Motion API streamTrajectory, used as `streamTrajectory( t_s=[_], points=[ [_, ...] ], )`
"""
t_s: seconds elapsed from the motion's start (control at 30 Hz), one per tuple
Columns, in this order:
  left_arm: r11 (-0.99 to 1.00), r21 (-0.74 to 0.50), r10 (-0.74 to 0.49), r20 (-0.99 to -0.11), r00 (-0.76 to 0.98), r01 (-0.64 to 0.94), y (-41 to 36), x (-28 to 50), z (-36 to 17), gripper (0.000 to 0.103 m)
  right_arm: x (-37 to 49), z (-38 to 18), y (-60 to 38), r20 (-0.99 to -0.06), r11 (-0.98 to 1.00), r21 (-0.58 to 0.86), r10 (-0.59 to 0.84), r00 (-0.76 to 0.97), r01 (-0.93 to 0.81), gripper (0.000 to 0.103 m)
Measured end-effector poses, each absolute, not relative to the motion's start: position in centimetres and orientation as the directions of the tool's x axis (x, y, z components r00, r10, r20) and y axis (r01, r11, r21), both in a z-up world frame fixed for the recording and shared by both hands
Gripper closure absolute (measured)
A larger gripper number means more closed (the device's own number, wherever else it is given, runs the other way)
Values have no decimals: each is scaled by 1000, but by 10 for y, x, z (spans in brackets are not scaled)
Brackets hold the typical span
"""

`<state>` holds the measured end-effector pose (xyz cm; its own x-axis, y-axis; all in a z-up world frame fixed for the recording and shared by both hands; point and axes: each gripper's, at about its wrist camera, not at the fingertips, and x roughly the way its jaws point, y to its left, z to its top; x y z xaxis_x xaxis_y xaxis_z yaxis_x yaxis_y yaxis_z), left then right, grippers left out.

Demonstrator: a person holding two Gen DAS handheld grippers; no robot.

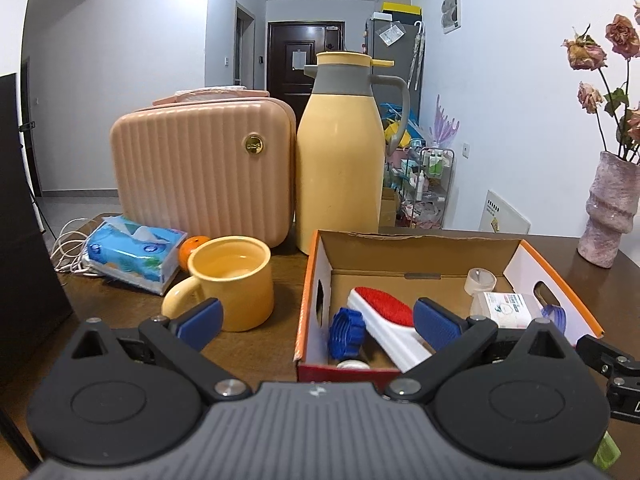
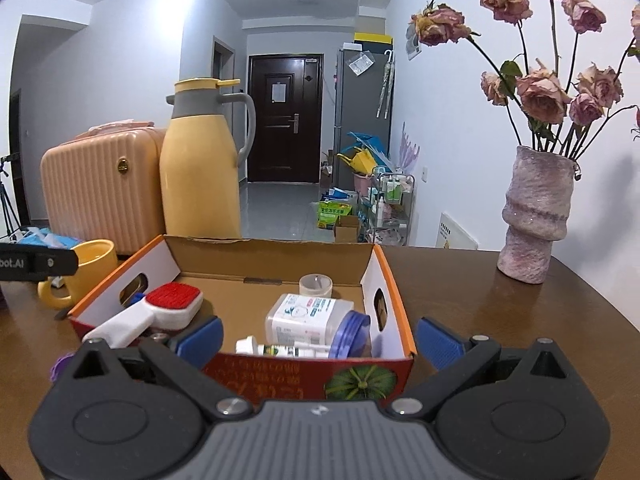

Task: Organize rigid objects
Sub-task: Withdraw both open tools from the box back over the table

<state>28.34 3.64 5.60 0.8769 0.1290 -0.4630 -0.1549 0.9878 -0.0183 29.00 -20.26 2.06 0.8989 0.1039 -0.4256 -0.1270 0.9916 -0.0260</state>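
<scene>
An open cardboard box (image 1: 420, 250) (image 2: 272, 254) sits on the brown table. Inside lie a white brush with a red pad (image 1: 384, 312) (image 2: 172, 300), a blue ridged cap (image 1: 346, 332), a clear tape roll (image 1: 480, 280) (image 2: 316, 285), a white plastic container with a blue lid (image 2: 308, 318) (image 1: 506, 308) and a small white bottle (image 2: 280, 349). My left gripper (image 1: 320, 326) is open and empty at the box's near left corner. My right gripper (image 2: 318, 338) is open and empty over the box's near wall.
A yellow mug (image 1: 230, 280) (image 2: 86, 268) stands left of the box. Behind are a yellow thermos jug (image 1: 340, 160) (image 2: 200, 168), a pink ribbed case (image 1: 200, 168), a tissue pack (image 1: 132, 254) and an orange (image 1: 190, 250). A vase of dried roses (image 2: 536, 216) stands right.
</scene>
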Motion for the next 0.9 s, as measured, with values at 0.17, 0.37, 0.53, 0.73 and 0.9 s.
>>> streamTrajectory(
  t_s=[0.17,0.37,0.53,0.73,0.9],
  points=[
    [988,-13,131,-456,880,-154,35,259,60,0,266,23,-204,-424,990,-37,108,899,-136,0],
    [990,-11,124,-449,885,-144,33,233,62,0,239,26,-209,-421,989,-46,108,901,-140,0],
    [991,-12,111,-453,885,-130,32,214,59,0,219,25,-212,-423,988,-60,106,900,-145,0],
    [993,-15,97,-467,879,-118,32,195,53,0,199,22,-215,-432,985,-78,104,896,-152,0],
    [994,-15,84,-476,875,-104,34,181,47,0,187,16,-217,-443,984,-85,102,891,-155,0]
  ],
)
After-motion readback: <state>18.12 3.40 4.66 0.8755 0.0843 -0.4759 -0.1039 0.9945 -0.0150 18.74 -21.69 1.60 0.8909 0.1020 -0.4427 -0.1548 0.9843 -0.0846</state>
